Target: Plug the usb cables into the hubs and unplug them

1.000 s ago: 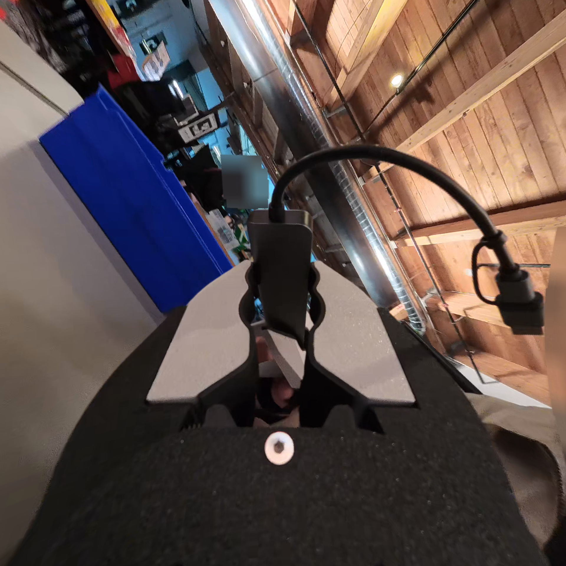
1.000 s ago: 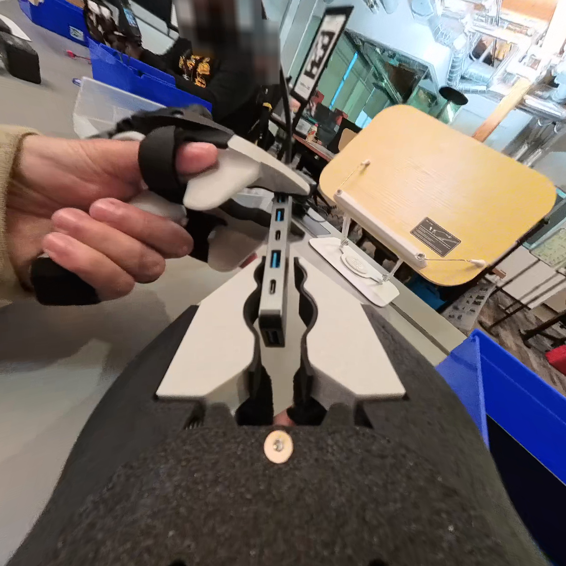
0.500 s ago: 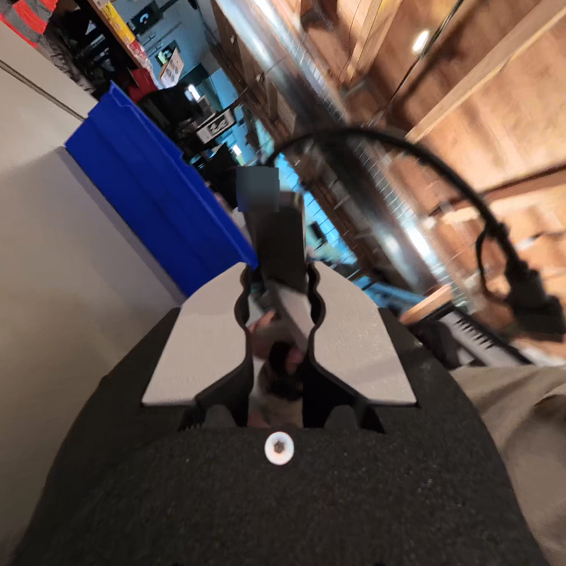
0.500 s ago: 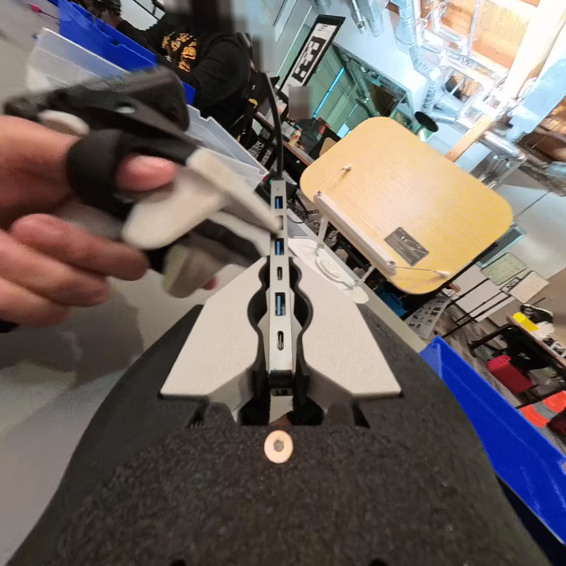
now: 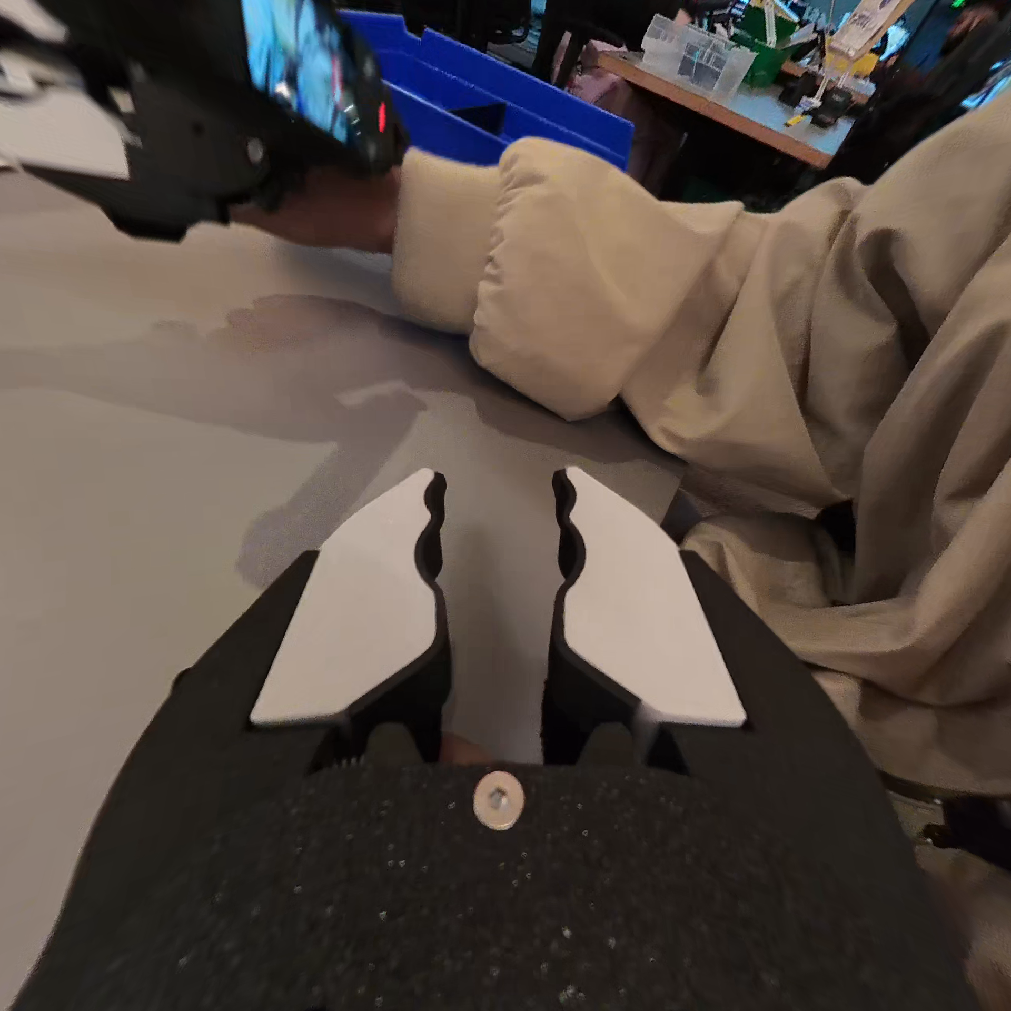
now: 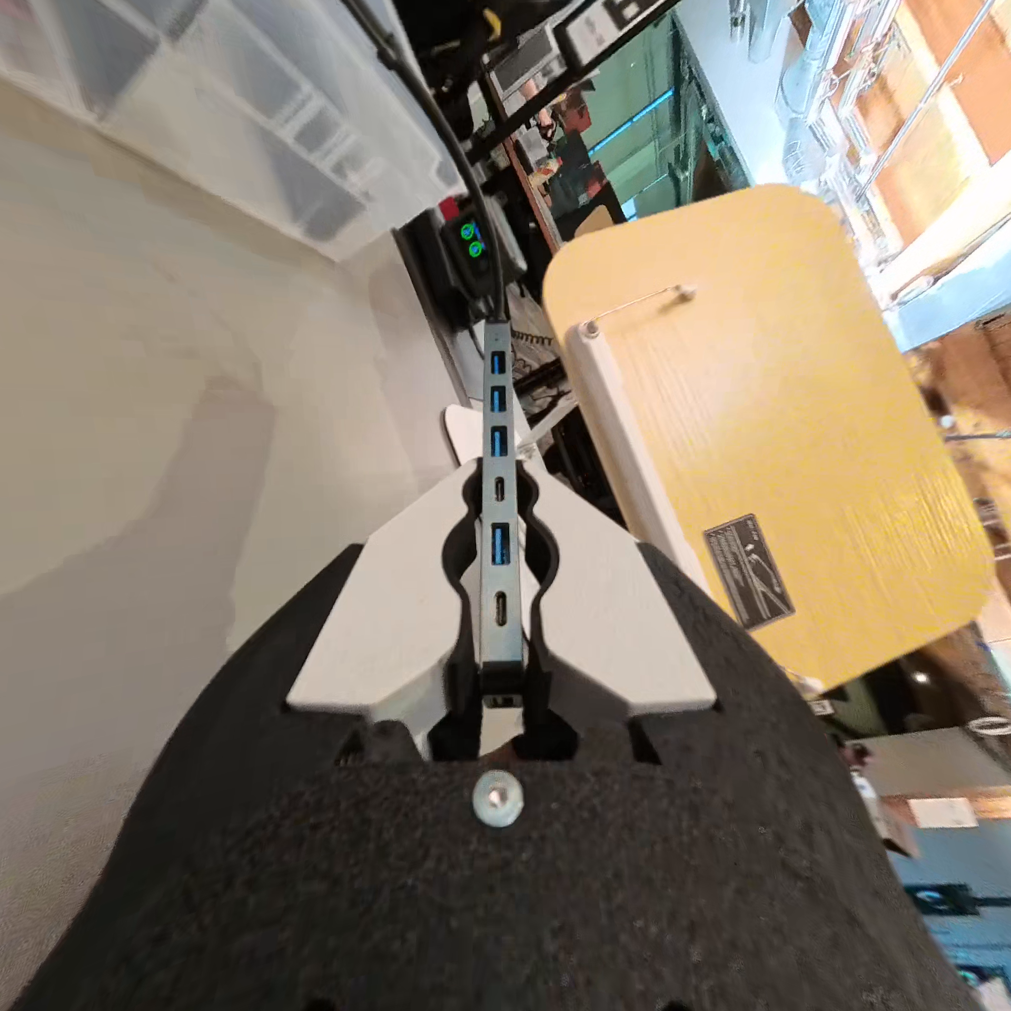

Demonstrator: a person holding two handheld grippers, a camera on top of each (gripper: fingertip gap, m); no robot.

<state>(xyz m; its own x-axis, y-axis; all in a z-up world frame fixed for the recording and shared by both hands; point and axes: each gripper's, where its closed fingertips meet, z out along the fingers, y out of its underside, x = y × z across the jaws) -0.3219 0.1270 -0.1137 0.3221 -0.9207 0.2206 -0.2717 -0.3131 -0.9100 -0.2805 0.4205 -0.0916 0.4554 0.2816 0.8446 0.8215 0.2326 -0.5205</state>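
In the right wrist view my right gripper (image 6: 500, 470) is shut on a slim grey USB hub (image 6: 498, 394). The hub stands edge-on between the pads, showing several blue ports, and reaches forward past the fingertips. Its black cable (image 6: 465, 164) runs up and away from the far end. In the left wrist view my left gripper (image 5: 498, 481) is open and empty, held low over the grey table (image 5: 137, 492). No loose USB cable or plug shows in either view.
A beige sleeve (image 5: 656, 301) lies across the table ahead of my left gripper, and a black housing with a screen (image 5: 230, 98) shows at top left. Blue bins (image 5: 492, 104) stand behind. A yellow wooden board on a stand (image 6: 766, 410) and clear plastic boxes (image 6: 246, 109) flank the hub. One gripper's finger ends stand about 30 cm off the other's.
My left gripper opened, let go of the hub and swung down toward the table. My right gripper closed on the hub, which now sits deeper between its pads.
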